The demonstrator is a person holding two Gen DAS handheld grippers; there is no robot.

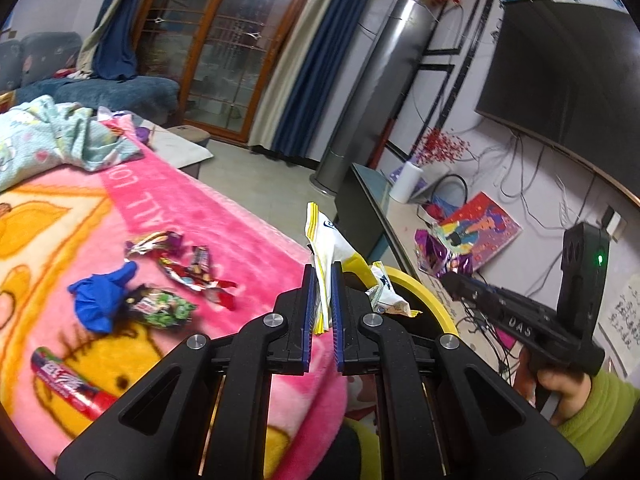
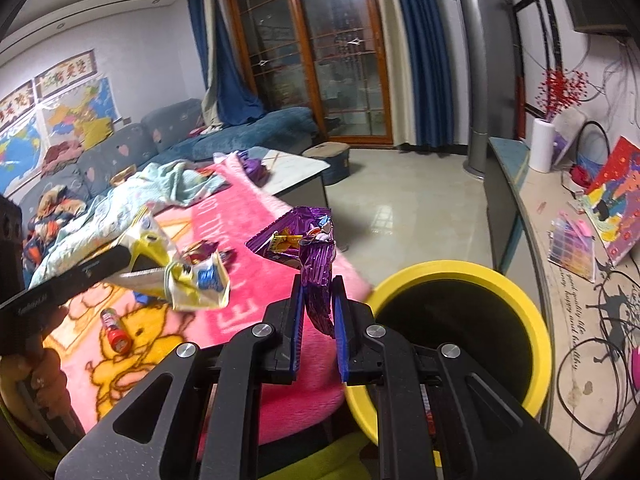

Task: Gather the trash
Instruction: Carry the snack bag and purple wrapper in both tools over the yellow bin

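My left gripper [image 1: 322, 270] is shut on a crumpled white-and-yellow wrapper [image 1: 326, 236], held above the edge of the pink blanket [image 1: 224, 216]. My right gripper [image 2: 318, 280] is shut on a purple foil wrapper [image 2: 312, 248], just left of the yellow-rimmed bin [image 2: 532, 312]. In the left wrist view the bin rim [image 1: 424, 292] shows behind the wrapper, with the right gripper [image 1: 447, 280] and its purple wrapper [image 1: 436, 252] beyond it. On the blanket lie a blue glove [image 1: 100, 296], several snack wrappers [image 1: 192, 270] and a red tube [image 1: 68, 384].
A low cabinet [image 2: 516, 184] with a paper roll [image 2: 542, 148], pictures and cables runs along the right wall under a TV [image 1: 560, 72]. A tower fan unit [image 1: 372, 92], a sofa [image 2: 168, 132], bundled bedding [image 1: 48, 136] and a coffee table [image 2: 296, 172] stand around tiled floor.
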